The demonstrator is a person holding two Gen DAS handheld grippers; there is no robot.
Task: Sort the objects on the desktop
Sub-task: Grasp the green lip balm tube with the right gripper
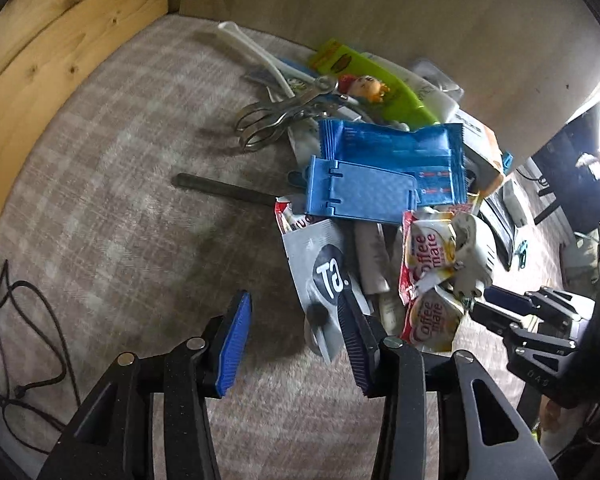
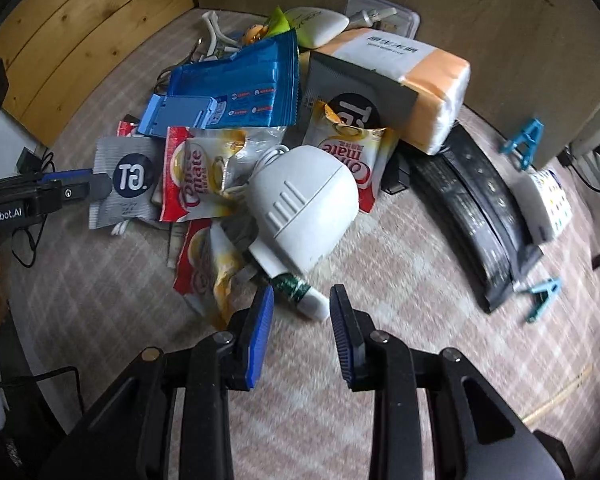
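Lay just above the right tongs (image 2: 302,322), standing apart and empty: small white-and-green tube (image 2: 302,294), long axis slanting upper left to lower right

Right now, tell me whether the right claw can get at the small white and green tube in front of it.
Probably yes. The right claw is open, and the tube lies bare on the cloth just ahead of it; only its far end tucks under the white plug.
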